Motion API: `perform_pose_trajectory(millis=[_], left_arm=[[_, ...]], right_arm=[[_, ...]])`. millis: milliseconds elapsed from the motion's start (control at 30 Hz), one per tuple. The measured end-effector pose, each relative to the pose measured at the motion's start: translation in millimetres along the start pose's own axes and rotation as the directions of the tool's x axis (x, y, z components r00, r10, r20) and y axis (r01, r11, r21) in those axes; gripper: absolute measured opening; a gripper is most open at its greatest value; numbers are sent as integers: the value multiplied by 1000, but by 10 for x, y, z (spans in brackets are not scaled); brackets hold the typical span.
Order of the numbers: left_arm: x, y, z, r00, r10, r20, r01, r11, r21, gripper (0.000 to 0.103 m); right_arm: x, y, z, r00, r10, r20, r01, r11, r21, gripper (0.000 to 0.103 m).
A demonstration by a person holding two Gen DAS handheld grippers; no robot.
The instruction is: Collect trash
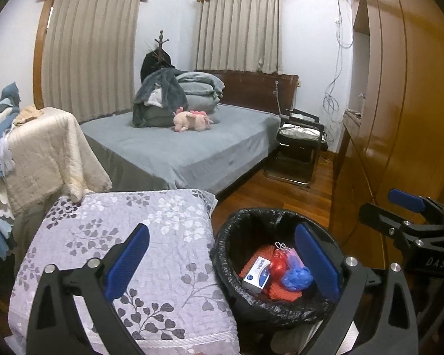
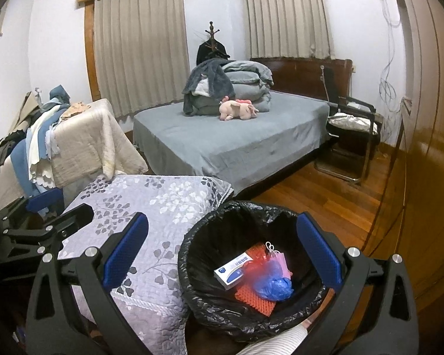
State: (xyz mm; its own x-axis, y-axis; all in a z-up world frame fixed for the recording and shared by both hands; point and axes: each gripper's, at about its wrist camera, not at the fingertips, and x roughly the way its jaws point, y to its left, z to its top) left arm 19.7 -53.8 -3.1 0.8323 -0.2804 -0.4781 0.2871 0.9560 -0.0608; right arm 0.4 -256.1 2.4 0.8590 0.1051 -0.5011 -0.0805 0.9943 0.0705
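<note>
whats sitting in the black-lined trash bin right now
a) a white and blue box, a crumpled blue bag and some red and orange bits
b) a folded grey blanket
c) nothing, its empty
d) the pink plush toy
a: inside the trash bin lie a white and blue box, a crumpled blue bag and red and orange pieces, while the pink plush toy lies on the bed.

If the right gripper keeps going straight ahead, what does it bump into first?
Probably the near rim of the black-lined trash bin, just beside the floral quilted cushion. The open right gripper points there, though depth is unclear.
</note>
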Motion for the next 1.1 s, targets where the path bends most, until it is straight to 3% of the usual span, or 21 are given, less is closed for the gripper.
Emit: perform_pose_trajectory(millis=[467, 1100], left_arm=[[-227, 86, -18, 999, 21, 29, -21, 1000, -15, 97], [-257, 110, -1, 999, 27, 31, -26, 1000, -17, 97]], right_arm=[[-80, 178, 20, 1000, 15, 17, -15, 999, -33, 98], [-83, 226, 25, 1000, 17, 19, -17, 999, -36, 98]])
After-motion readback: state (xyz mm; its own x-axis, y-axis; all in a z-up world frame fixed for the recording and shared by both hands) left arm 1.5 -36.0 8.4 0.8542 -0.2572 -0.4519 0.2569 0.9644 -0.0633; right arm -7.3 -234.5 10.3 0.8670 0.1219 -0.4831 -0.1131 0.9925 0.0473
